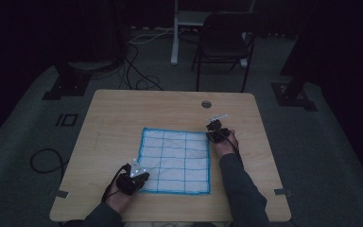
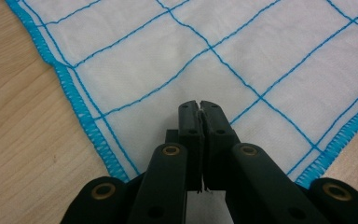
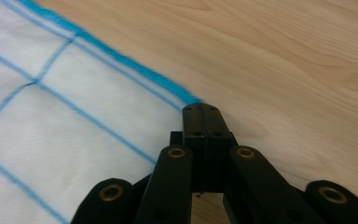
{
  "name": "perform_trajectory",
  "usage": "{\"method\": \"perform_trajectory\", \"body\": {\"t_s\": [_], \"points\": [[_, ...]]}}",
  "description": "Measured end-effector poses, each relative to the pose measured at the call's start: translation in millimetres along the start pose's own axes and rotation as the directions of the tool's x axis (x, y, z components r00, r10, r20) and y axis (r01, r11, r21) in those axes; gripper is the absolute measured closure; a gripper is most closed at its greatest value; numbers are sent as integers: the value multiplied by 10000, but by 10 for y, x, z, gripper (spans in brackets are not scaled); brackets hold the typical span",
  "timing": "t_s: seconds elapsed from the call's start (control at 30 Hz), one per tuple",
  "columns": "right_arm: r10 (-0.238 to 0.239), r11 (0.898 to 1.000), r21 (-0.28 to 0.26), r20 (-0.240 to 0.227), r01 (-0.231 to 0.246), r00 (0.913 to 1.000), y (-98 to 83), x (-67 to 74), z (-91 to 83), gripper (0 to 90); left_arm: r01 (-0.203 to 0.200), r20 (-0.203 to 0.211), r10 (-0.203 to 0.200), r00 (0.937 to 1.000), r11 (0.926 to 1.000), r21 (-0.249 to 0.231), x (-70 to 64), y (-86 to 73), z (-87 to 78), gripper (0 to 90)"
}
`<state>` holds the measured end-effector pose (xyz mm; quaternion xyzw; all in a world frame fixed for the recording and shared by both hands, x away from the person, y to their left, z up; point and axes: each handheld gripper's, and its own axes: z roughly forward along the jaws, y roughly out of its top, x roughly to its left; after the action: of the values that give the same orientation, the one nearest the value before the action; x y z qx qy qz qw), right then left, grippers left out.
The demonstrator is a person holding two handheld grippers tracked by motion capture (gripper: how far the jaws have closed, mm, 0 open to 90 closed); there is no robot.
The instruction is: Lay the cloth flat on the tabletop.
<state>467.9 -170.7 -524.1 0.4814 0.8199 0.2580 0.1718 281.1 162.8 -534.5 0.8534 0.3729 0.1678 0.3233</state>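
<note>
A white cloth (image 1: 175, 161) with a blue grid and blue hem lies flat on the wooden table (image 1: 123, 109). My left gripper (image 1: 143, 177) is at the cloth's near left corner. In the left gripper view its jaws (image 2: 200, 105) are shut with a thin fold of the cloth (image 2: 261, 46) pinched between them. My right gripper (image 1: 211, 127) is at the cloth's far right corner. In the right gripper view its jaws (image 3: 203, 108) are pressed together, tips at the blue hem of the cloth (image 3: 51, 140). I see nothing between them.
A round cable hole (image 1: 206, 104) sits in the table top near its far edge. Beyond the table stand a dark folding chair (image 1: 224, 40) and a white post (image 1: 175, 33). Cables (image 1: 137, 71) lie on the grey floor.
</note>
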Motion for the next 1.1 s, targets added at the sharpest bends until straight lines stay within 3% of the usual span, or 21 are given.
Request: {"method": "perform_trajectory", "body": {"t_s": [0.03, 0.13, 0.27, 0.5, 0.7, 0.83, 1.0, 1.1], "points": [[66, 9999, 85, 212, -67, 9998, -7, -29, 5, 900, 32, 37, -32, 10000, 10000, -15, 4, -2, 0, 883], [342, 9994, -94, 175, -340, 9993, -42, -68, -26, 900, 224, 206, -221, 9995, 9997, -137, 18, -13, 2, 867], [454, 9963, -722, -266, -472, 9986, -94, -1, -152, 896, 275, 214, -268, 9994, 9991, -311, 30, -11, 1, 812], [-352, 9868, -1610, -1220, 152, 9919, -341, 402, -472, 841, 718, -307, -736, 9968, 9958, -574, 228, 27, -4, 796], [-923, 9828, -1728, -1542, 652, 9837, -714, 680, -574, 771, 894, -730, -937, 9929, 9942, -602, 403, 74, 51, 796], [-942, 9870, -1424, -1379, 744, 9860, -850, 703, -517, 732, 925, -802, -963, 9921, 9945, -501, 463, 89, 108, 796], [-1041, 9846, -1532, -1266, 842, 9865, -944, 693, -542, 623, 1034, -812, -1074, 9909, 9933, -522, 485, 71, 127, 777], [-1033, 9828, -1658, -1305, 810, 9860, -1010, 668, -570, 610, 1349, -860, -1407, 9863, 9884, -692, 522, 52, 116, 763]]}}
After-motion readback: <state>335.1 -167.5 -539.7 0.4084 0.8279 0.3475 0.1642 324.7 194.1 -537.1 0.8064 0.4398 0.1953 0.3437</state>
